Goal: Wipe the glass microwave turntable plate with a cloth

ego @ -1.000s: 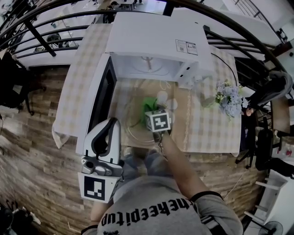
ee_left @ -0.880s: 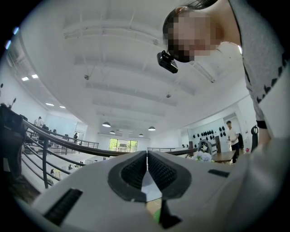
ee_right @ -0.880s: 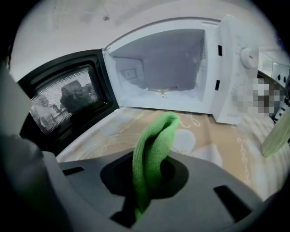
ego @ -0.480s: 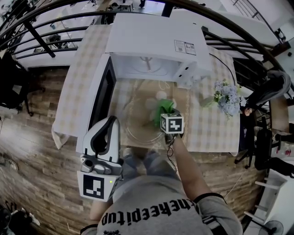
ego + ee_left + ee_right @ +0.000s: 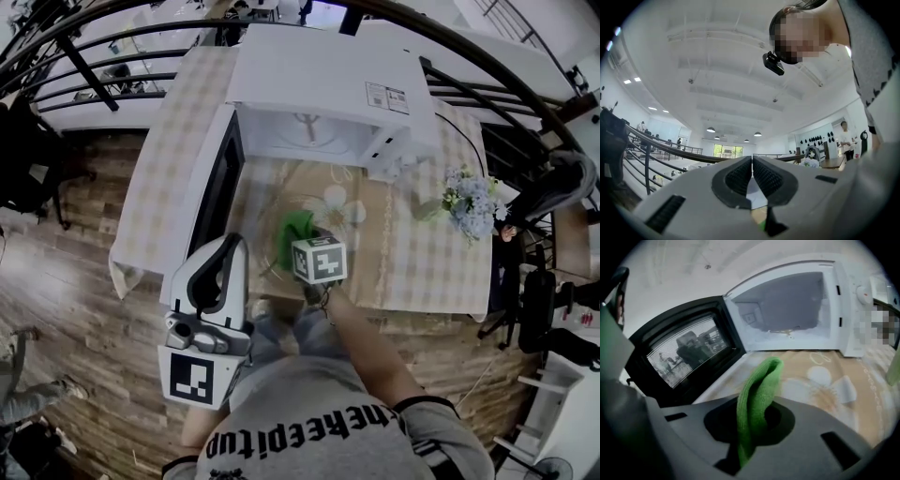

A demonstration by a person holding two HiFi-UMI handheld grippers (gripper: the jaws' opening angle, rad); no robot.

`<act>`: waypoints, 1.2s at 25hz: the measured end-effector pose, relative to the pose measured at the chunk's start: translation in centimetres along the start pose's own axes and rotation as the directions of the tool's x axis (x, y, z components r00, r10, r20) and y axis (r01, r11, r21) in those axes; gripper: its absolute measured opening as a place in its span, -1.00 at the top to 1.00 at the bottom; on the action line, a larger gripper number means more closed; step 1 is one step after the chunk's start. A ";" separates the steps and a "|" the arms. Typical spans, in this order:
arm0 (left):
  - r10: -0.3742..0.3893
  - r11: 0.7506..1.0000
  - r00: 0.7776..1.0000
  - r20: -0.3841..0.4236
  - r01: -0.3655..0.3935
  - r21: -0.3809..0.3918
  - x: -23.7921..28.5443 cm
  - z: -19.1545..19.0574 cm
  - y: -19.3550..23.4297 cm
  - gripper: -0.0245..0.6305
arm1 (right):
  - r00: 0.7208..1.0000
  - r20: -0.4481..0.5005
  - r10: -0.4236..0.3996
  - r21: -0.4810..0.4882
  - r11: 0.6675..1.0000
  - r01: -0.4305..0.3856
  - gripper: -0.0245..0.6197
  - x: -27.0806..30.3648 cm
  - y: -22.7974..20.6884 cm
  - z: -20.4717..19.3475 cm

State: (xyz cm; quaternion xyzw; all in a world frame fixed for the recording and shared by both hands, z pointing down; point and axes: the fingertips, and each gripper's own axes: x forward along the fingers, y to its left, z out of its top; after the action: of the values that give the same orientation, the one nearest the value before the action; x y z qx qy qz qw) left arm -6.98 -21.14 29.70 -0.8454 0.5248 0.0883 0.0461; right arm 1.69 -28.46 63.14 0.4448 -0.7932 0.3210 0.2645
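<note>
The left gripper hangs with its jaws pressed together and empty, beside the open microwave door. To its right, the right gripper pinches a green cloth over the glass turntable plate beneath it.

The green cloth is showing a soft, fuzzy nap, pinched between the right gripper's matt grey plastic jaws. The microwave door is gleaming glossy black and mirroring the room, and the white casing is looking smooth. The glass plate is lying clear over a matt woven tablecloth. The left gripper's pads are showing ribbed, rubbery faces. The floor is showing wood planks.
</note>
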 end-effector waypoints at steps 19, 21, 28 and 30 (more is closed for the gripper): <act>-0.020 1.000 1.000 0.019 0.020 -0.010 0.1 0.6 -0.4 0.89 | 0.999 -0.034 -0.032 -0.098 0.995 0.028 0.80 0.7 1.0 -2.2; -0.035 0.999 0.999 0.019 0.036 -0.015 0.4 0.5 -1.0 0.89 | 0.998 -0.031 -0.061 -0.067 0.996 0.059 0.80 -0.1 -1.0 -2.7; -0.069 0.998 0.997 0.017 0.069 -0.007 1.1 0.4 -2.4 0.89 | 0.989 -0.010 -0.148 0.014 0.989 0.148 0.80 -2.9 -6.0 -3.7; -0.078 0.997 0.997 0.021 0.078 -0.011 1.3 0.5 -2.7 0.89 | 0.985 -0.008 -0.175 0.028 0.984 0.175 0.80 -3.7 -7.3 -4.1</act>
State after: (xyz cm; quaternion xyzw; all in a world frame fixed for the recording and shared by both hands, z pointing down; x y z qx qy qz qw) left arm -4.04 -20.97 28.96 -0.8646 0.4903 0.0982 0.0498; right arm 10.30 -26.35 65.22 0.5155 -0.7457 0.3090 0.2875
